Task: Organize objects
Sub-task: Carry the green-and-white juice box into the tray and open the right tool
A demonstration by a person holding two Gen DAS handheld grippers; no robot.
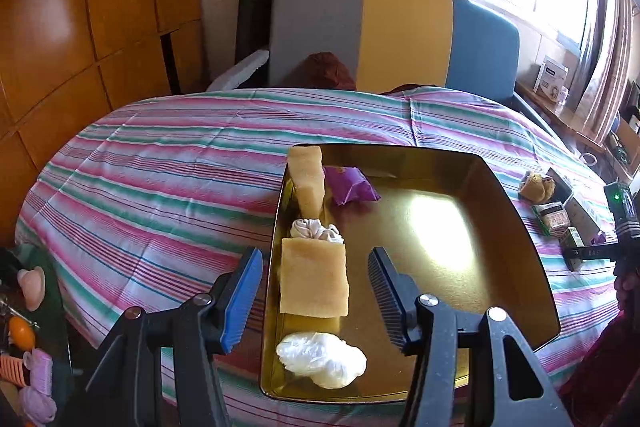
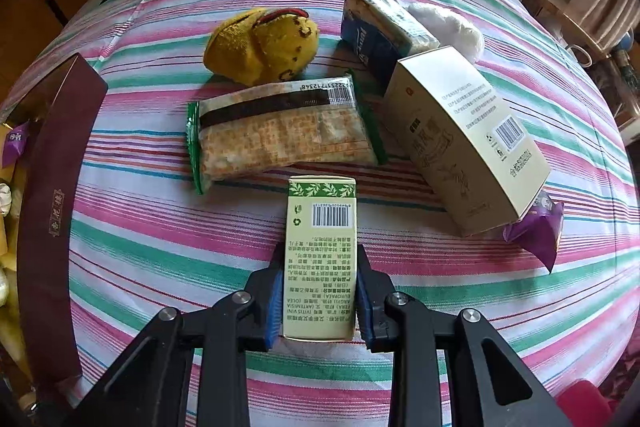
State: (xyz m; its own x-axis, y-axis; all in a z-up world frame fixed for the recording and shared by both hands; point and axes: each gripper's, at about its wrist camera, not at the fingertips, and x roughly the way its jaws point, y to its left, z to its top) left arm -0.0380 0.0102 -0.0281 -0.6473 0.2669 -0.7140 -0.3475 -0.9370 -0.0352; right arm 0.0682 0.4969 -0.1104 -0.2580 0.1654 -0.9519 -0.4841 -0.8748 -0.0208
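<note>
My right gripper (image 2: pixel 318 279) is shut on a small green-and-cream box (image 2: pixel 320 255) above the striped cloth. Beyond it lie a cracker packet (image 2: pixel 280 135), a yellow sock bundle (image 2: pixel 264 45), a blue tissue pack (image 2: pixel 380 27), a tall beige box (image 2: pixel 468 139), a white bag (image 2: pixel 444 23) and a purple packet (image 2: pixel 536 231). My left gripper (image 1: pixel 316 287) is open over the gold tray (image 1: pixel 460 247), straddling a yellow sponge (image 1: pixel 314 281). The tray also holds a second sponge (image 1: pixel 308 179), a purple packet (image 1: pixel 350 185), a white cloth knot (image 1: pixel 316 229) and a white bag (image 1: pixel 322 353).
The tray's dark red outer wall (image 2: pixel 52 187) shows at the left of the right wrist view. A wooden wardrobe (image 1: pixel 80 27) and a multicolored sofa (image 1: pixel 380 27) stand behind the bed. Hair rollers and small items (image 1: pixel 32 367) sit off the bed's left edge.
</note>
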